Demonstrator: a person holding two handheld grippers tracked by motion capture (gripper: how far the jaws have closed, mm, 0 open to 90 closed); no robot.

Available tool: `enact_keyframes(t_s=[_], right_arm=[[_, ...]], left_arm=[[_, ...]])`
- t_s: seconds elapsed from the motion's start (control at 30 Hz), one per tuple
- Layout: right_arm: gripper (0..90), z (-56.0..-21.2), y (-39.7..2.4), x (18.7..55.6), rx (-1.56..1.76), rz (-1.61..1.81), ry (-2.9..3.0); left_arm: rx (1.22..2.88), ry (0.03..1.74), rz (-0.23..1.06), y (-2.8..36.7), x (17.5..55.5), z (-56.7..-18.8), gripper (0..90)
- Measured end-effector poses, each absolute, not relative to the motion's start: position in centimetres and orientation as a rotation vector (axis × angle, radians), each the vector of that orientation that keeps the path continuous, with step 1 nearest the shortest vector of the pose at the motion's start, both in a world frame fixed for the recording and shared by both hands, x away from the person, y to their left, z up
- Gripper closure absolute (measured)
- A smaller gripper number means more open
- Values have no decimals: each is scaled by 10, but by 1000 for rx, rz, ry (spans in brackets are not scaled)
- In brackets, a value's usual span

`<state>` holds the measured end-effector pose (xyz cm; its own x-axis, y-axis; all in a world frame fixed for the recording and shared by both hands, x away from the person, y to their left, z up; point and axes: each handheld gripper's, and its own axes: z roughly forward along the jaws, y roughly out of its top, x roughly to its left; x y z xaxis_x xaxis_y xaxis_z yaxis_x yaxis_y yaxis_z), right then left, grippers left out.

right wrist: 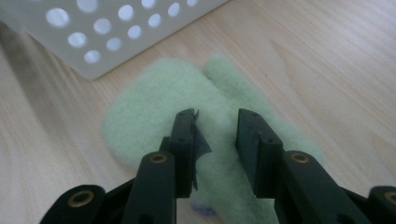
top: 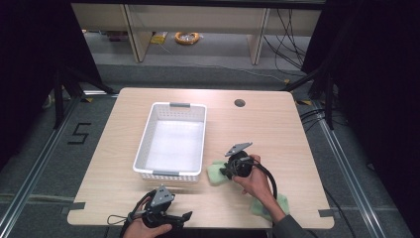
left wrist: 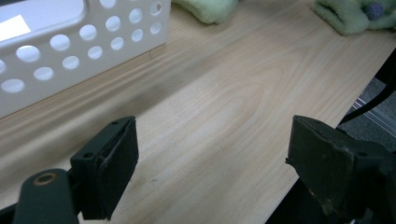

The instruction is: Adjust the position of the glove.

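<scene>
Green fuzzy mitten [right wrist: 187, 93] is the thing in hand, though the biggest thing here is the light wooden table [top: 277, 129], with a round hole near its far edge. On it, left of centre, stands a white perforated basket [top: 171, 141], its long side running away from the person and grey grips on both short ends. The mitten lies flat on the table just beside the basket's near right corner, apart from the wall by a narrow strip of wood, as the right gripper view shows. A second green mitten [top: 283, 202] lies nearer the table's front edge, partly under the person's right forearm; in the left gripper view it carries a small bluish spot. The right gripper [right wrist: 216, 135] is down over the first mitten, its jaws partly closed with a narrow gap between them and the fleece beneath that gap; whether the pads already press into the fabric cannot be told. The left gripper [left wrist: 212, 154] hangs at the near edge of the table in front of the basket, its jaws spread wide over bare wood with nothing between them.
</scene>
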<state>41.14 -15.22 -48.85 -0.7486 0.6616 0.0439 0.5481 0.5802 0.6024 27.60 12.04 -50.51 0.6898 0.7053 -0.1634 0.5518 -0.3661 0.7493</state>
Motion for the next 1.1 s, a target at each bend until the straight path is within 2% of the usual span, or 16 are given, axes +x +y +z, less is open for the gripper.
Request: enact_keyframes(t_s=[0.17,0.3,0.47,0.9,1.1], right_arm=[[718,-493,-152,410,1045,919,2610],[831,-494,-155,410,1007,924,2622],[885,-486,-160,405,1034,1011,2585],[889,-457,-182,368,1024,1173,2562],[889,-458,-185,340,1035,1224,2558]], left_arm=[[2071,958,219,121,276,-504,160],[2061,964,227,120,276,-505,159],[2063,961,232,122,276,-503,159],[2052,965,231,122,275,-503,160],[2058,961,225,122,275,-503,160]])
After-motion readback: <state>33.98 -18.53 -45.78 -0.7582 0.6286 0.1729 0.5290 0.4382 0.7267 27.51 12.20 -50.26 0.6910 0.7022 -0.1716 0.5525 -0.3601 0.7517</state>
